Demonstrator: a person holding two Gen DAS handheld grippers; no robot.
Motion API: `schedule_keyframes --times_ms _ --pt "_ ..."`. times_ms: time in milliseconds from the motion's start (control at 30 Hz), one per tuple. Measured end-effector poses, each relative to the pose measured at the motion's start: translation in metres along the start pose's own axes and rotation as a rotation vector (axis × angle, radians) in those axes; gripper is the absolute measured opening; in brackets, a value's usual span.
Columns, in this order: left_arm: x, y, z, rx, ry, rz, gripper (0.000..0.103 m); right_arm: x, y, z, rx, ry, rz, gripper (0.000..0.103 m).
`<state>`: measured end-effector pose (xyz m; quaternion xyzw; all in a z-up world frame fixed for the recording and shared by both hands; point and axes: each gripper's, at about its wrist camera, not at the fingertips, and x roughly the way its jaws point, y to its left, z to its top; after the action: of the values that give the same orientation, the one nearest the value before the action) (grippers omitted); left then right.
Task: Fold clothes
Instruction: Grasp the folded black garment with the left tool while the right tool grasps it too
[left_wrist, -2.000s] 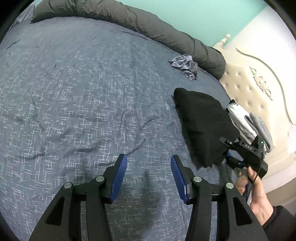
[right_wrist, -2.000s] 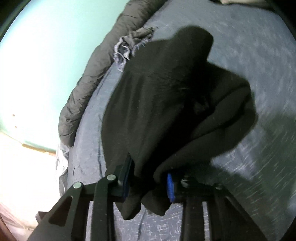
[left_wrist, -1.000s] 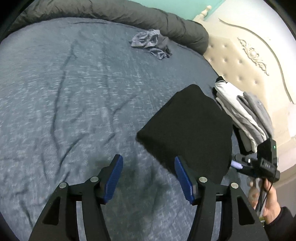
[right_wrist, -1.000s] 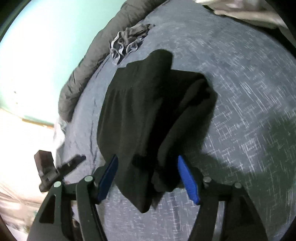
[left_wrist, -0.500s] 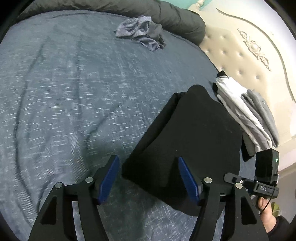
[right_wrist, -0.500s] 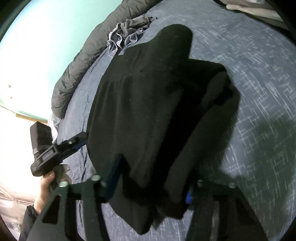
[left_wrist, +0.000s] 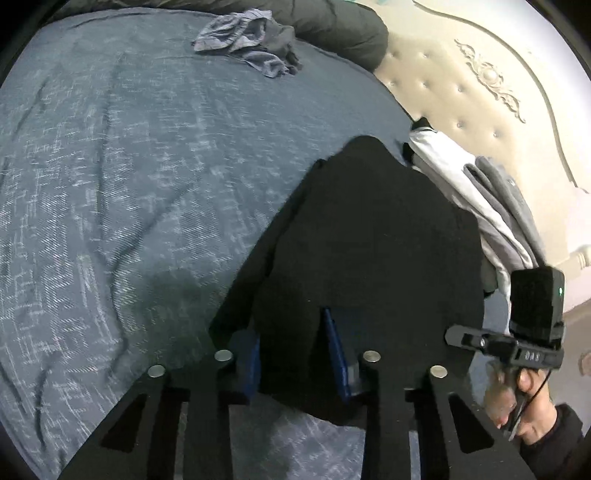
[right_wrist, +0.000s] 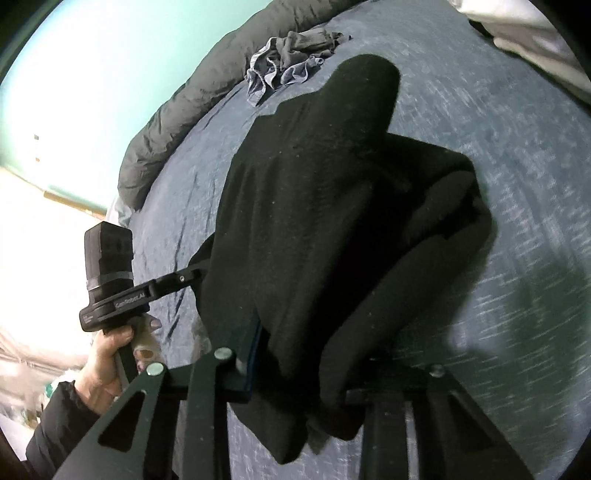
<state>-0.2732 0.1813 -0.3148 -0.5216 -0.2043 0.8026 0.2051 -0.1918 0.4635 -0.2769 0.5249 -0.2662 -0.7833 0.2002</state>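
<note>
A black folded garment (left_wrist: 369, 229) lies on the blue-grey bed cover (left_wrist: 110, 166). My left gripper (left_wrist: 293, 332) has the garment's near edge between its blue pads (left_wrist: 334, 350), and its jaws are closing on the cloth. In the right wrist view the same garment (right_wrist: 314, 177) bunches up over my right gripper (right_wrist: 306, 354). Its jaws are closing too, with thick folds between them. One blue pad (right_wrist: 255, 350) shows and cloth hides the other. A hand (left_wrist: 532, 417) holds the right gripper's handle at the garment's right side.
Crumpled grey-blue clothes (left_wrist: 251, 37) lie at the far side, by a rolled dark duvet (left_wrist: 332, 26). A pile of folded white and grey clothes (left_wrist: 480, 199) rests against the padded cream headboard (left_wrist: 480, 92), just right of the black garment.
My left gripper moved over to the black garment and narrowed onto its near edge. The right gripper's jaws, wide a second ago, narrowed onto the folds, and the cloth bunched higher.
</note>
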Motion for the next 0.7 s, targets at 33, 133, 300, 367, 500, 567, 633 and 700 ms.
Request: schedule_keyframes --times_ms 33,133,300,367,500,567,633,700 --pt "-0.001 -0.005 -0.002 0.006 0.005 -0.003 0.028 -0.004 0.000 0.004 -0.003 0.007 0.005 0.029" --pt "-0.009 -0.023 -0.009 0.006 0.008 -0.038 0.028 -0.015 0.001 0.017 -0.025 0.032 0.008 0.029" --pt "-0.010 -0.052 -0.029 0.011 0.045 -0.065 0.028 -0.035 -0.004 0.031 -0.088 0.084 -0.050 0.029" --pt "-0.005 -0.063 -0.036 0.021 0.072 -0.063 0.028 -0.032 -0.011 0.031 -0.107 0.109 -0.117 0.031" --pt "-0.001 -0.068 -0.038 0.032 0.081 -0.027 0.034 -0.023 -0.030 0.023 -0.072 0.108 -0.186 0.038" --pt "-0.002 -0.064 -0.033 0.029 0.068 -0.005 0.045 -0.022 -0.032 0.017 -0.065 0.082 -0.198 0.043" --pt "-0.002 -0.057 -0.027 0.004 0.057 -0.016 0.061 -0.024 -0.031 0.015 -0.056 0.057 -0.181 0.047" --pt "0.001 -0.054 -0.019 -0.009 0.051 -0.017 0.066 -0.029 -0.034 0.012 -0.025 0.034 -0.171 0.053"
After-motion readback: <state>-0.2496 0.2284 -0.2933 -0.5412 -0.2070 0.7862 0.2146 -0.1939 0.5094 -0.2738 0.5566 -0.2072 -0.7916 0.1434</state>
